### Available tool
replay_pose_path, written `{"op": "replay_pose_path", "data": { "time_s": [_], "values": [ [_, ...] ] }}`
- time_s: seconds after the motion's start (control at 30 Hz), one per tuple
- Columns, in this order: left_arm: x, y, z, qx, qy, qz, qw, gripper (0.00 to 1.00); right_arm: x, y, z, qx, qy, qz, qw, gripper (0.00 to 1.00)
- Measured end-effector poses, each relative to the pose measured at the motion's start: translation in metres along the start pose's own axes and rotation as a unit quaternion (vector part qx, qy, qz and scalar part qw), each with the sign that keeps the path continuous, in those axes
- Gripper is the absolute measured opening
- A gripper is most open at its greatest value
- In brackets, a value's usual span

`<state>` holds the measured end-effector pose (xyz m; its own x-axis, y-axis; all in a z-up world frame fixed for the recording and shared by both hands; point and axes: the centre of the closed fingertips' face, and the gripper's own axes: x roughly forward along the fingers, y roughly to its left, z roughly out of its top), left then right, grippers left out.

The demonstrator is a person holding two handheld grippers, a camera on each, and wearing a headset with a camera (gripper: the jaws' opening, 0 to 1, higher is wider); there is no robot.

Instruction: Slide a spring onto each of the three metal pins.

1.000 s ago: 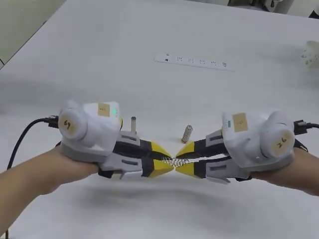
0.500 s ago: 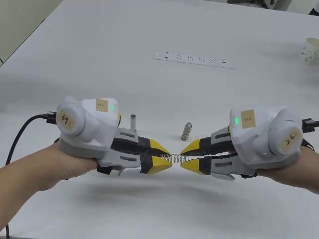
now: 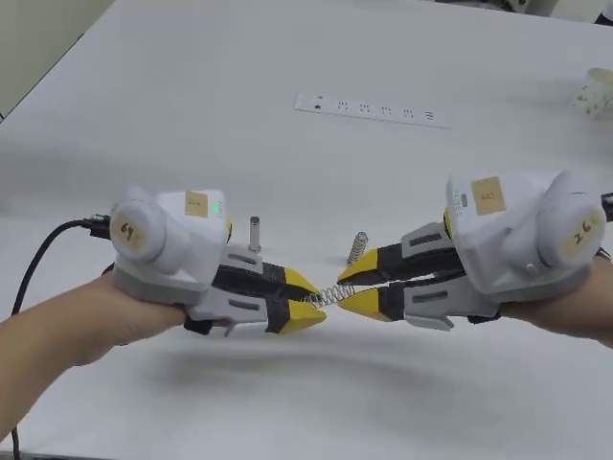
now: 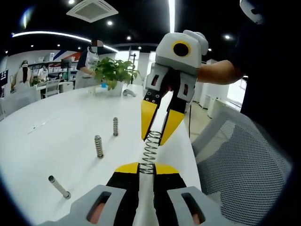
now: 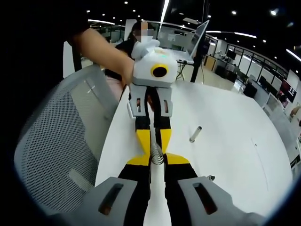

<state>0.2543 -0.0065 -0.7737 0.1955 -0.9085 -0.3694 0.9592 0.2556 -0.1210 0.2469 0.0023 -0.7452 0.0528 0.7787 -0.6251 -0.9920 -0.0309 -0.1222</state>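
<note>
Whereas the two tools met level and nose to nose a second ago, the right tongs (image 3: 343, 290) now ride higher and a little further back, their body rolled upward in the head view; the left tongs (image 3: 322, 306) have hardly shifted, low over the desk (image 3: 192, 115). The spring (image 3: 330, 292) has followed the rise, no longer lying flat between the tips but slanting up from left to right, clear of the desk. The left tongs are closed down to the coil's width and pinch its near end, as the left gripper view shows; the right tongs are parted in a narrow vee with the coil's far end between the tips; whether they bite it or merely bracket it cannot be told. Judgement: a mid-air handover or re-grip, the right side seeking a better angle on the coil. Two sprung pins (image 4: 99, 146) already stand near each other in the left gripper view, so this looks the last of three; the bare pin (image 3: 255, 231) stands upright just behind the left tongs, nothing on it. Likely next call: one tool takes the spring alone, turns it upright and lines its bore over that pin. Risk: the coil flexes or pops free if the tools pull apart.
</note>
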Motion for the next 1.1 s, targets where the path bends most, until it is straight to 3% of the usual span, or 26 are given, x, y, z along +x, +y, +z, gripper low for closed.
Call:
{"op": "replay_pose_path", "data": {
  "time_s": [0.4, 0.8, 1.1],
  "values": [
    [0.006, -0.003, -0.002, 0.004, 0.008, -0.005, 0.9999, 0.02, 0.008, 0.007, 0.015, -0.010, -0.018, 0.008, 0.9998, 0.07],
    [0.006, -0.006, 0.002, 0.011, 0.005, -0.008, 0.9999, 0.02, 0.013, 0.002, 0.024, 0.017, -0.052, 0.000, 0.9985, 0.07],
    [0.004, -0.008, -0.001, -0.004, 0.008, -0.007, 0.9999, 0.04, 0.014, 0.003, 0.026, 0.008, -0.042, 0.003, 0.9991, 0.07]
  ]
}}
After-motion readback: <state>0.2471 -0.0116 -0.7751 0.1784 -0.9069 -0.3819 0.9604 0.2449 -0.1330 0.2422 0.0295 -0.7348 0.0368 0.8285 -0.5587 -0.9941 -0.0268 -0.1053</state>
